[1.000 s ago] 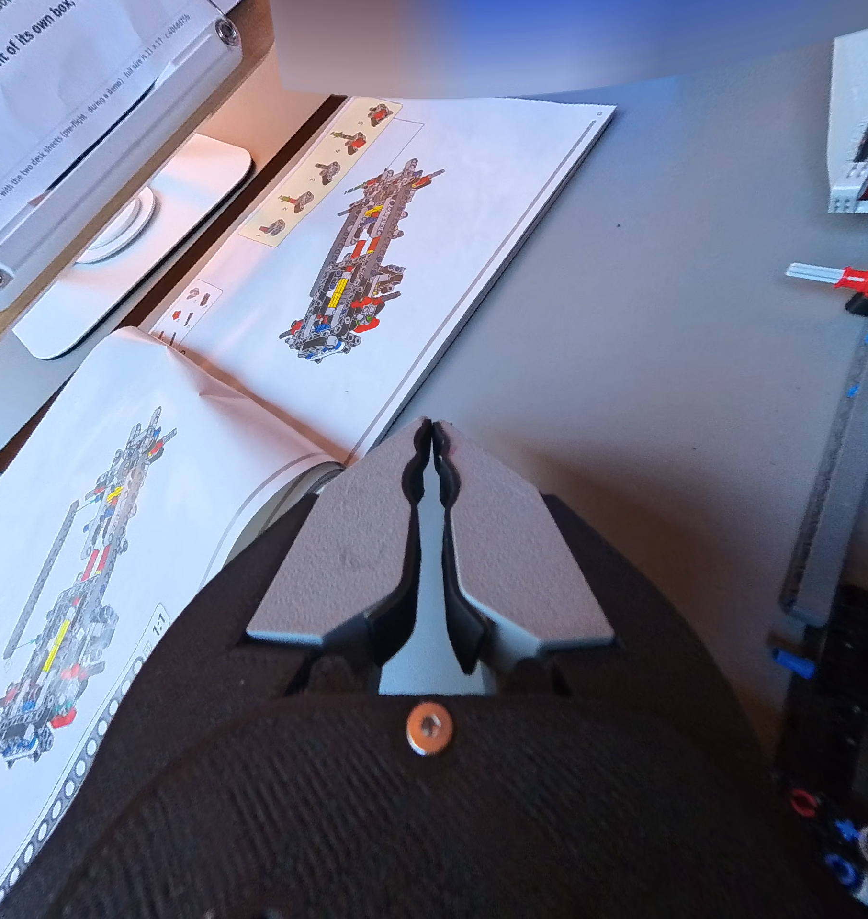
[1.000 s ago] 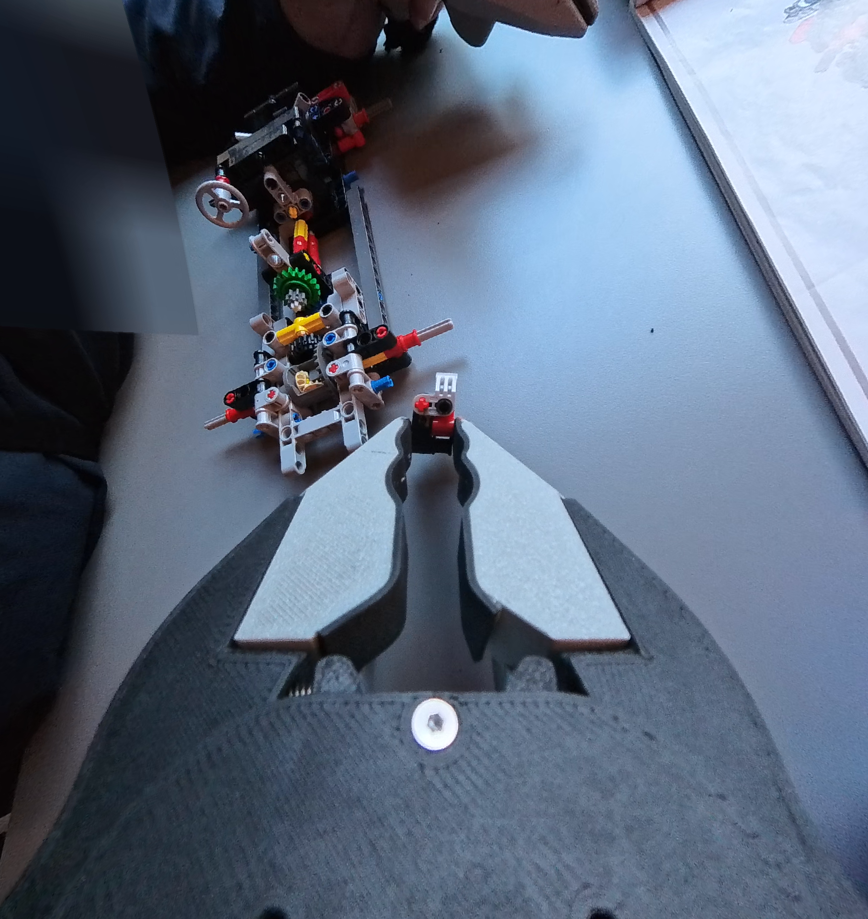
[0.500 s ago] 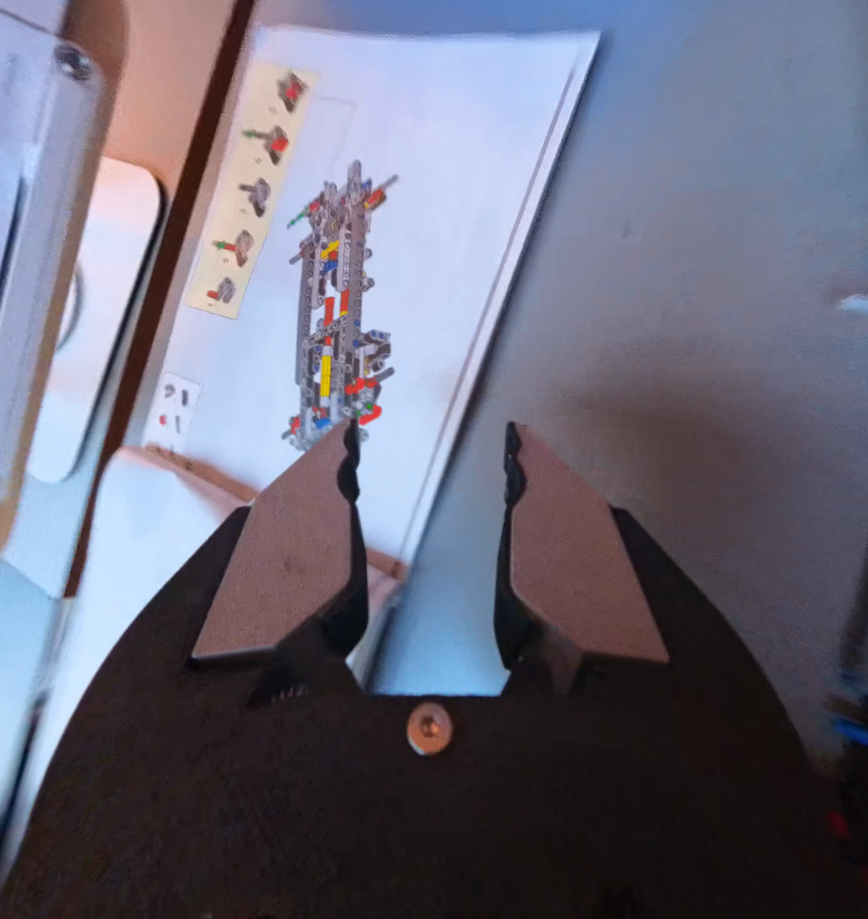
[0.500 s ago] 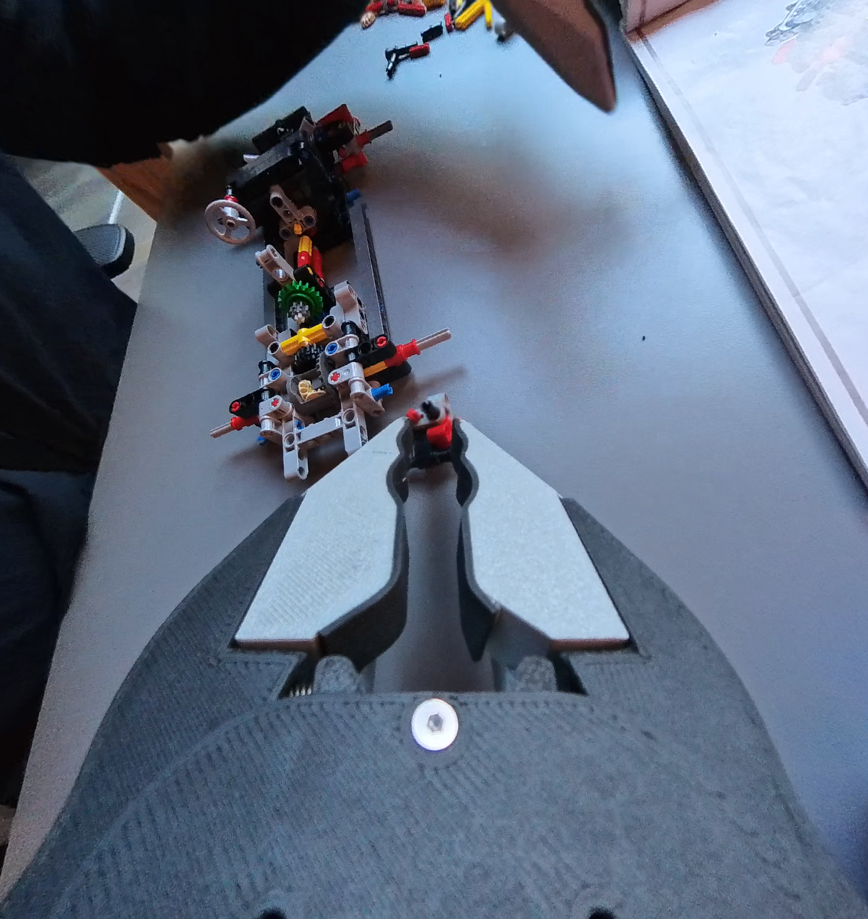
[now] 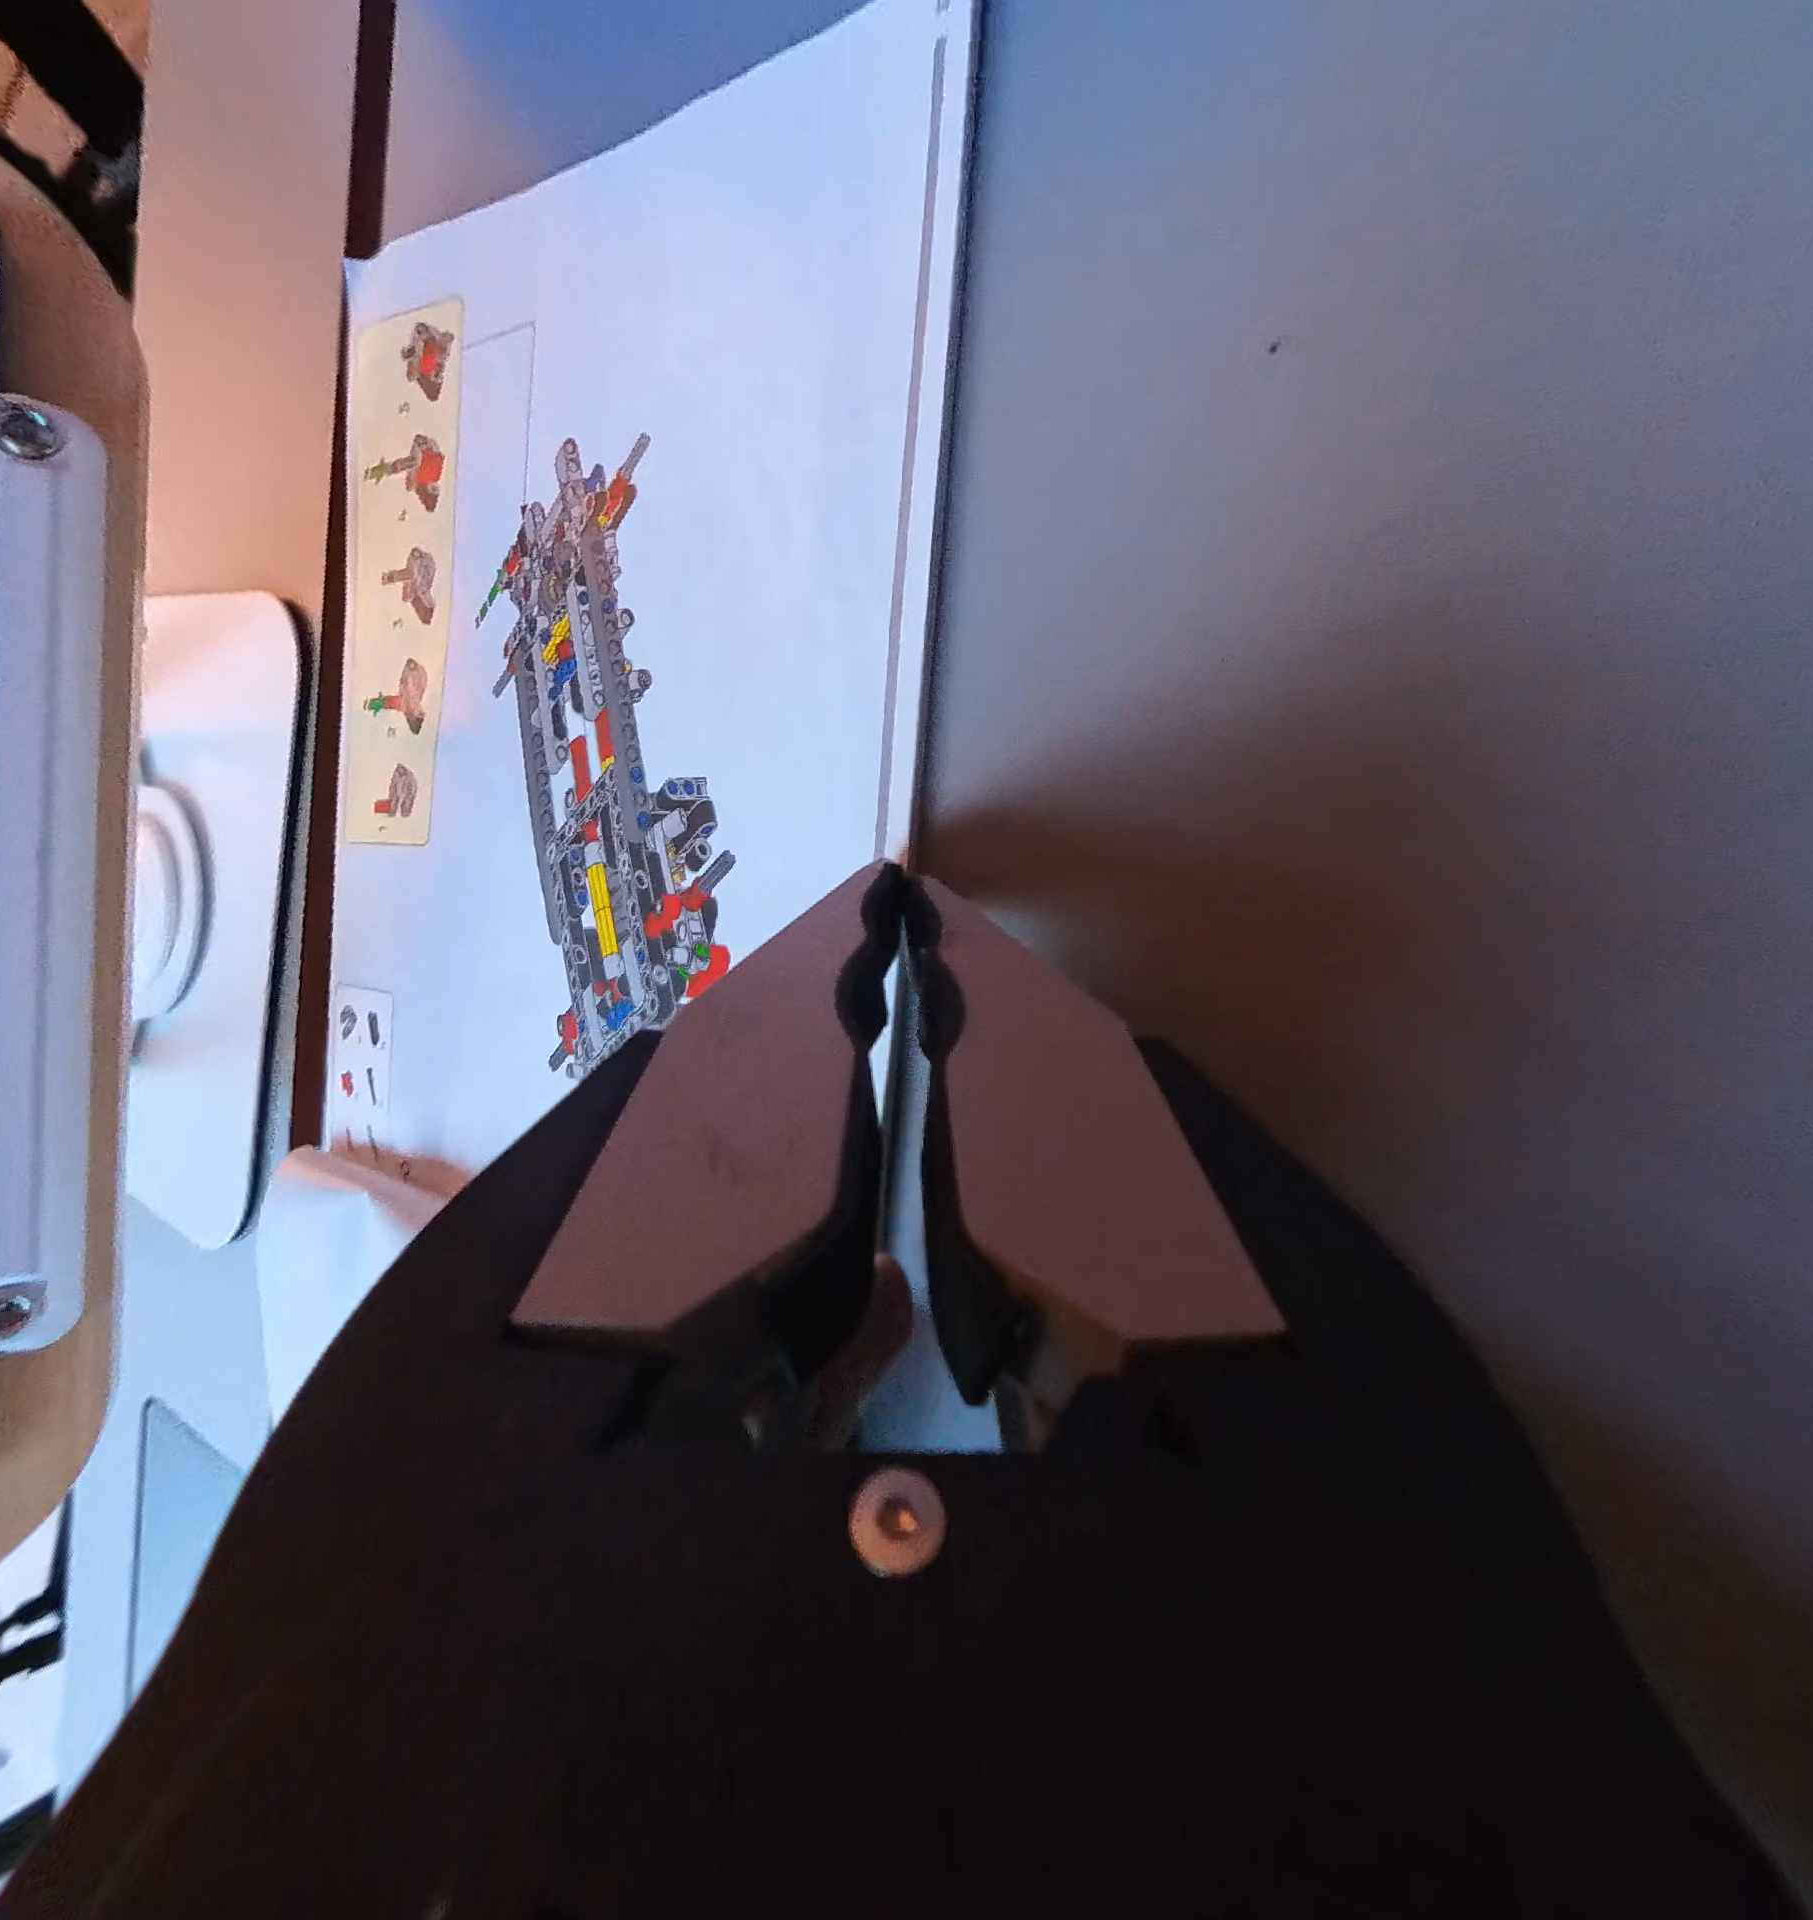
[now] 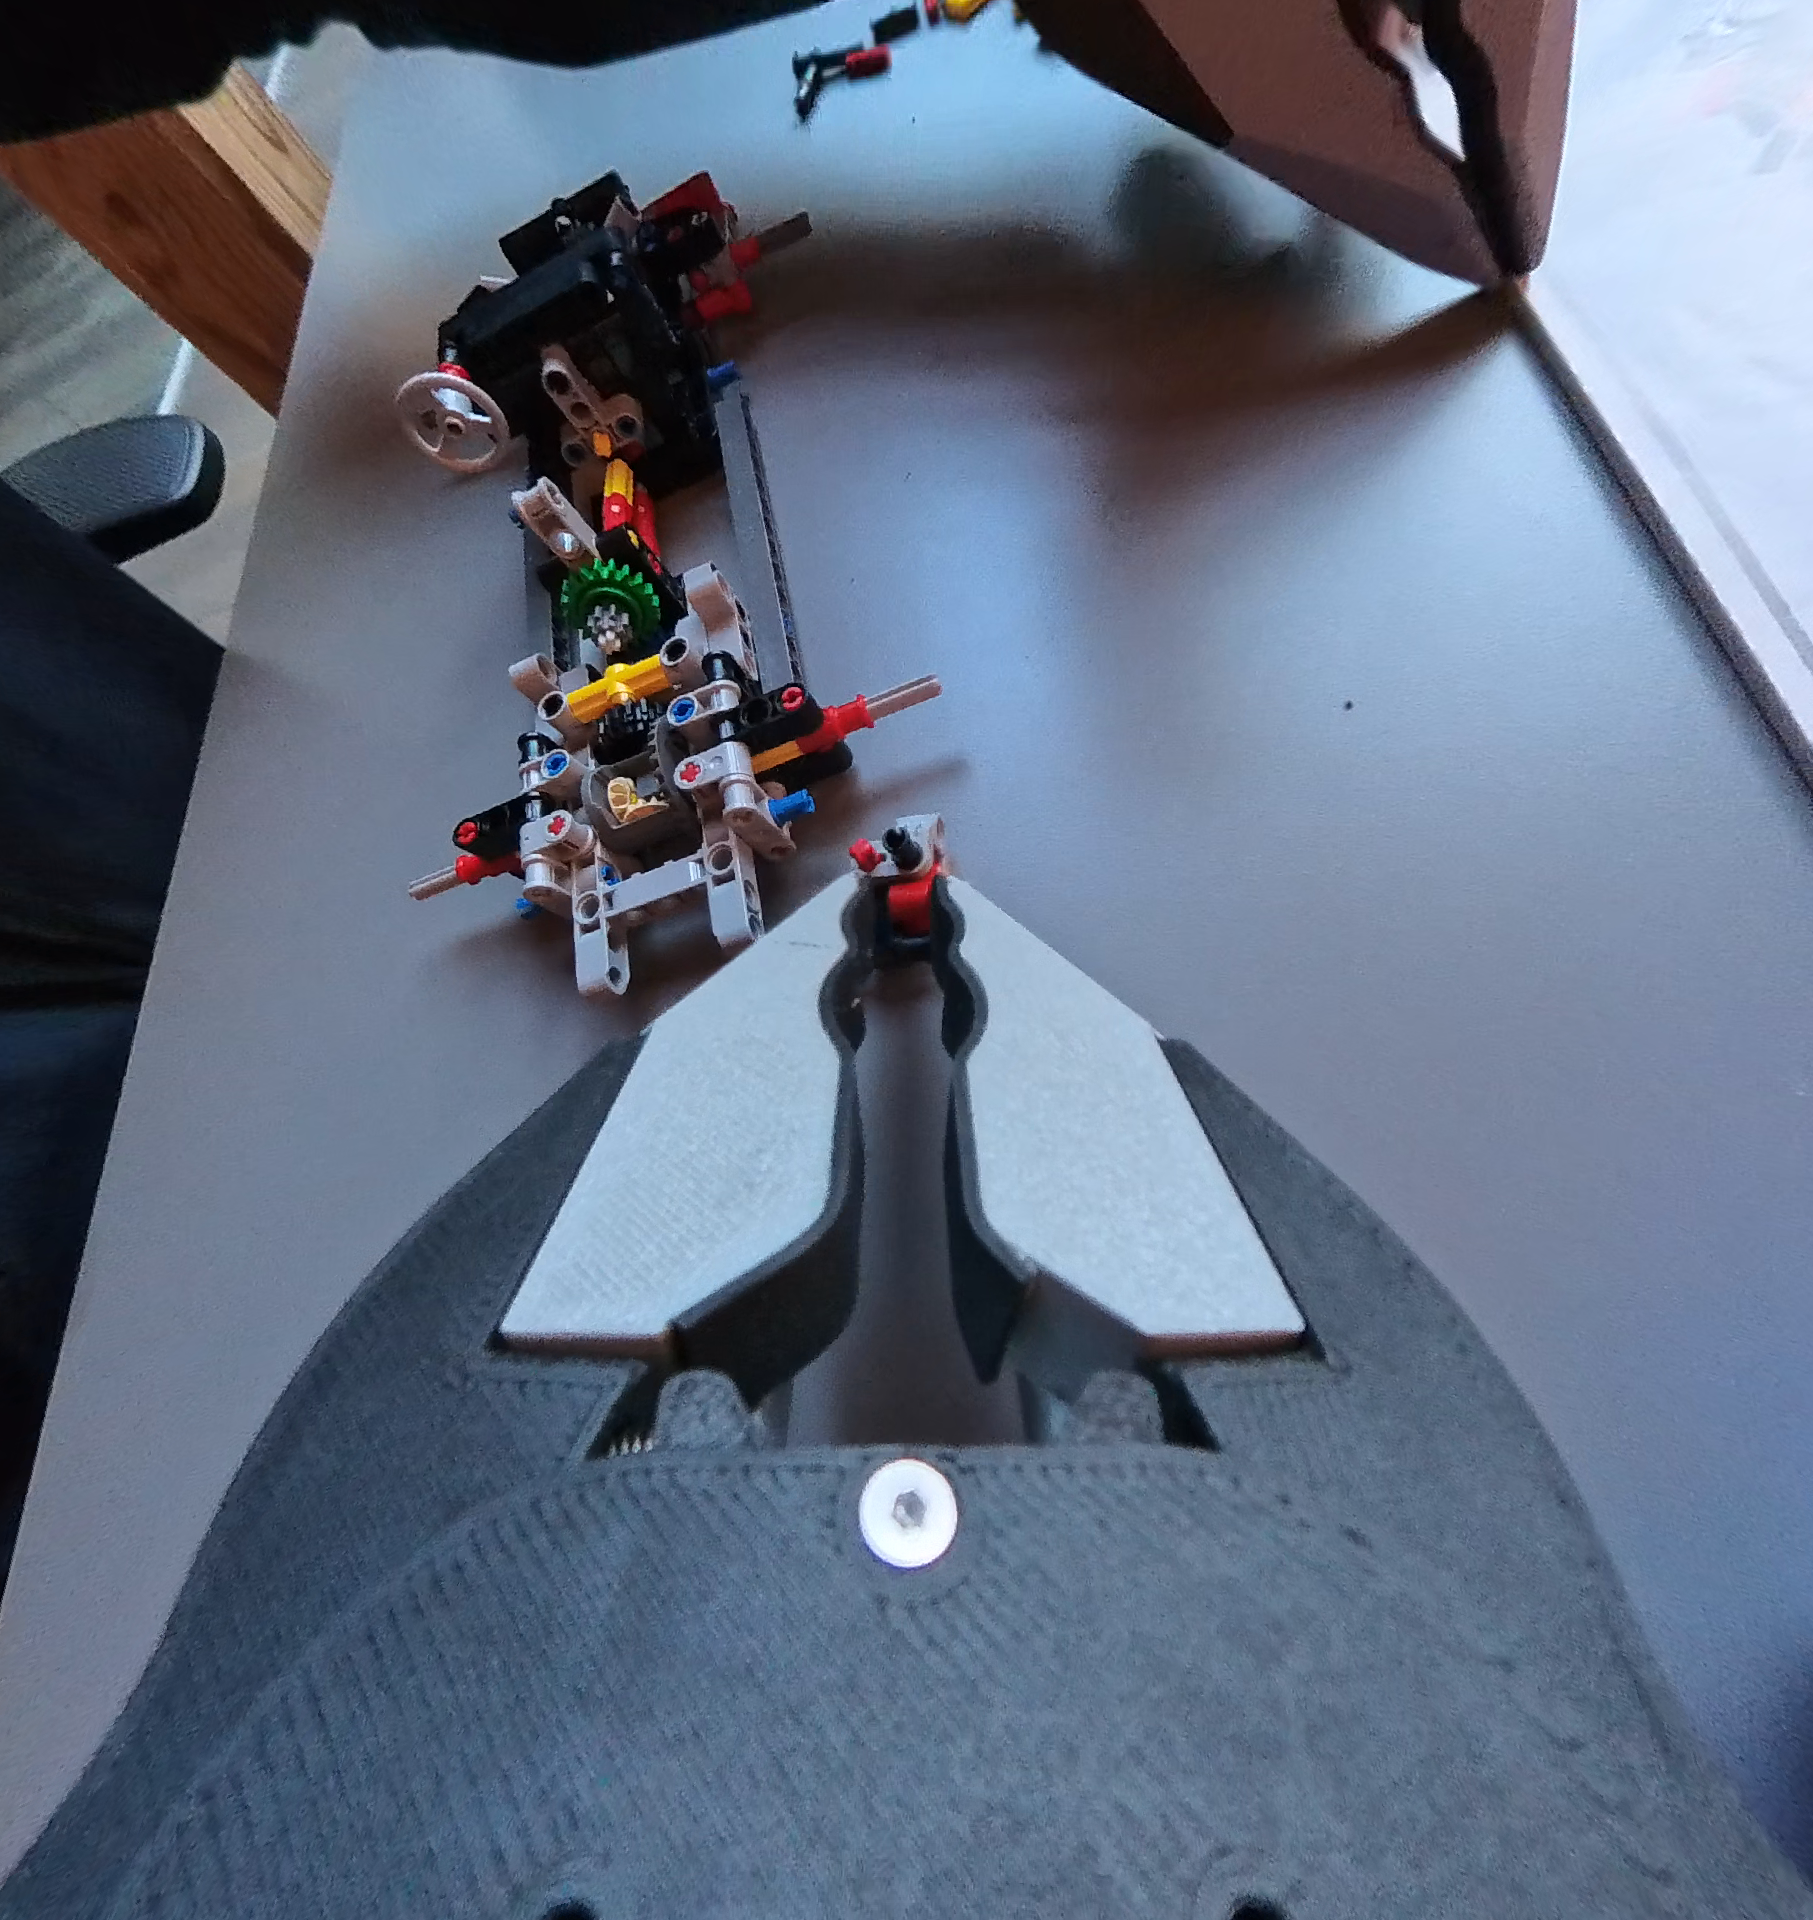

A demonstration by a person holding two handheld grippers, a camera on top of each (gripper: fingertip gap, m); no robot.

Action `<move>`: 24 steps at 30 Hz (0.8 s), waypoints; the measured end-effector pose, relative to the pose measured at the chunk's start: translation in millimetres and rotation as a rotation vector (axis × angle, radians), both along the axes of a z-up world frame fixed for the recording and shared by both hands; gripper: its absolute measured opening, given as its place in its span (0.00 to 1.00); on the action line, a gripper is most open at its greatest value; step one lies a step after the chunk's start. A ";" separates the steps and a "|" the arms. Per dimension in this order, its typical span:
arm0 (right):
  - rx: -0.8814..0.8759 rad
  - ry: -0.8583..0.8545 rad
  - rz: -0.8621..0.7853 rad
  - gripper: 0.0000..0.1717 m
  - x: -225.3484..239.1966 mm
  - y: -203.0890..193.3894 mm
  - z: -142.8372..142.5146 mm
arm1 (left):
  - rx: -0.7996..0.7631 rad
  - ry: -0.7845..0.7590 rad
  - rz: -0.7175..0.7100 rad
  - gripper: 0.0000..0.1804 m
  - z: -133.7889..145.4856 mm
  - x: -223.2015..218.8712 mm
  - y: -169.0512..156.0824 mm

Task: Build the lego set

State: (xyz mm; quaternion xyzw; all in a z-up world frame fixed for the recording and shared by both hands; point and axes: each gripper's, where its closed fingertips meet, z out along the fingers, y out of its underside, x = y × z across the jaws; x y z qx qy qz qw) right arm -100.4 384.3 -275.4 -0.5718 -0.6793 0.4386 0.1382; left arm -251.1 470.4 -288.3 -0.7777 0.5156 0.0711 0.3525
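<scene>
Grey tabletop (image 6: 1245, 727) carries all items observed. Right gripper (image 6: 902, 914): jaws nearly closed, both pads pressed on a small red, black and grey brick subassembly (image 6: 907, 883) whose far end projects beyond the fingertips. Just beside it to the left lies a larger part-built brick chassis (image 6: 642, 644), resting on the table, with a green gear (image 6: 609, 597) near its middle, a white steering wheel (image 6: 452, 421) at its far left and red-tipped axles to either side; the held piece is apart from it. Loose small parts (image 6: 850, 62) lie at the far edge. Left gripper (image 5: 897, 894): fingertips closed together at the right-hand edge of an open instruction booklet (image 5: 736, 436), on the line where page meets table; whether the page edge is pinched cannot be told. The booklet lies to the left of the bare table, with a white stand base (image 5: 216, 883) farther left. In the right wrist view the left gripper (image 6: 1499, 260) appears at far right, tips at the booklet's edge.
</scene>
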 end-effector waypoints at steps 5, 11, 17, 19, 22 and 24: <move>0.016 0.000 0.001 0.03 0.0 -0.4 -0.9 | -0.116 -0.004 0.000 0.00 -1.0 6.9 -17.1; 0.023 -0.007 0.005 0.03 0.1 -1.1 -2.4 | -0.052 -0.005 0.063 0.00 18.4 8.7 -27.9; 0.001 -0.011 0.006 0.03 0.2 -0.9 -1.7 | -0.210 -0.156 0.138 0.25 29.0 10.2 -15.1; 0.001 -0.010 0.006 0.03 0.2 -0.9 -1.6 | -0.313 -0.088 0.128 0.21 16.5 5.7 -13.8; 0.005 -0.011 0.007 0.03 0.3 -1.2 -2.0 | -0.384 0.036 0.153 0.32 5.1 -8.0 3.6; 0.010 -0.012 0.008 0.03 0.4 -1.3 -2.2 | -0.404 0.088 0.131 0.35 2.9 -8.6 13.7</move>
